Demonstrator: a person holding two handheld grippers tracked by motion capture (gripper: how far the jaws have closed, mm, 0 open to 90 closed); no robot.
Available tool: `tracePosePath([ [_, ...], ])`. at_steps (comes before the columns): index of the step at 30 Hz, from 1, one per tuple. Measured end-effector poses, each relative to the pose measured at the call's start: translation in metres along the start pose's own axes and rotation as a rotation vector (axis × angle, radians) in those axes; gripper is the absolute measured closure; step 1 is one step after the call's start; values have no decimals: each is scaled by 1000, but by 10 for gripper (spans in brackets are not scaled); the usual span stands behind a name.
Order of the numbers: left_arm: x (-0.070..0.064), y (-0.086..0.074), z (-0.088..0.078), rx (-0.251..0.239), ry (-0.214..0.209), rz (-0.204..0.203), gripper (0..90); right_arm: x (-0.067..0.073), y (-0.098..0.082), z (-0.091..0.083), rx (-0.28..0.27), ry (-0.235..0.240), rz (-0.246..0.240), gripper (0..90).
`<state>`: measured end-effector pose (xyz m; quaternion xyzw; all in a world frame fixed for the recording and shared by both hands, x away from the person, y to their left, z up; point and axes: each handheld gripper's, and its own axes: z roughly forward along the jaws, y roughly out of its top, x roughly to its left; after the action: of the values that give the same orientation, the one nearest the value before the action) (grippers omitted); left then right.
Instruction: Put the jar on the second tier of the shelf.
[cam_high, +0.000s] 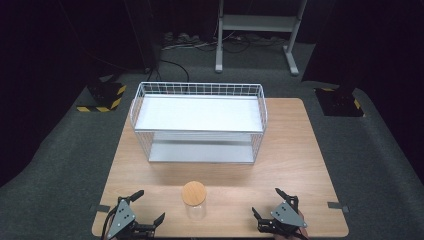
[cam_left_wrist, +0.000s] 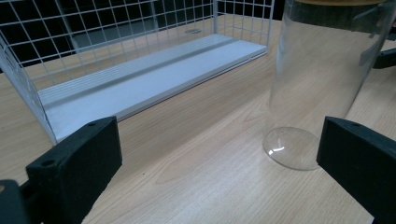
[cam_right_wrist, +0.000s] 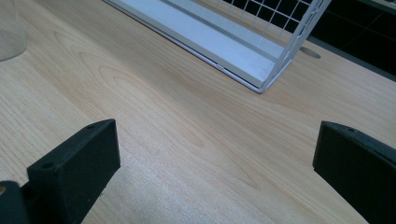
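Clear glass — smooth, rigid and breakable — makes up the jar (cam_high: 194, 204) that stands upright near the front edge of the table (cam_high: 300, 165), between the two claws and closer to neither by much. It is seen to be empty, so it is judged light; the wall is likely slippery, and a hard pinch or a knock against the wire could crack it. A round wooden lid (cam_high: 194, 192) sits on top, and whether it is seated tightly cannot be told, so lifting by the lid is judged unwise. The straight wall, about mid-height, is the place where hold is best taken, with the jaws set square across it.

The left claw (cam_high: 141, 207) is spread wide and pinches nothing; in the left gripper view the jar's base (cam_left_wrist: 289, 148) lies just ahead of its right jaw. The right claw (cam_high: 272, 205) is likewise spread and holds nothing.

Farther back, a white wire shelf rack (cam_high: 197, 122) with two flat boards stands on the table — both boards bare.

No brand, label or writing can be read anywhere.
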<state>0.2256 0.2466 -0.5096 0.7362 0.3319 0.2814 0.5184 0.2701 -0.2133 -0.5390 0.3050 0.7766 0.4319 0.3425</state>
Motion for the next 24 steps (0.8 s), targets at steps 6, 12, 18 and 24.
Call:
tracePosePath([
  [6,-6,4,3,-10,-13,9,4,0,0,0,0,2,0,2],
  [12,-15,8,8,-19,-23,27,4,0,0,0,-1,5,-3,2],
  [18,-20,11,11,-33,-39,28,4,0,0,0,-3,8,-2,2],
  [24,-26,14,15,-49,-56,27,4,0,0,0,0,10,-6,2],
])
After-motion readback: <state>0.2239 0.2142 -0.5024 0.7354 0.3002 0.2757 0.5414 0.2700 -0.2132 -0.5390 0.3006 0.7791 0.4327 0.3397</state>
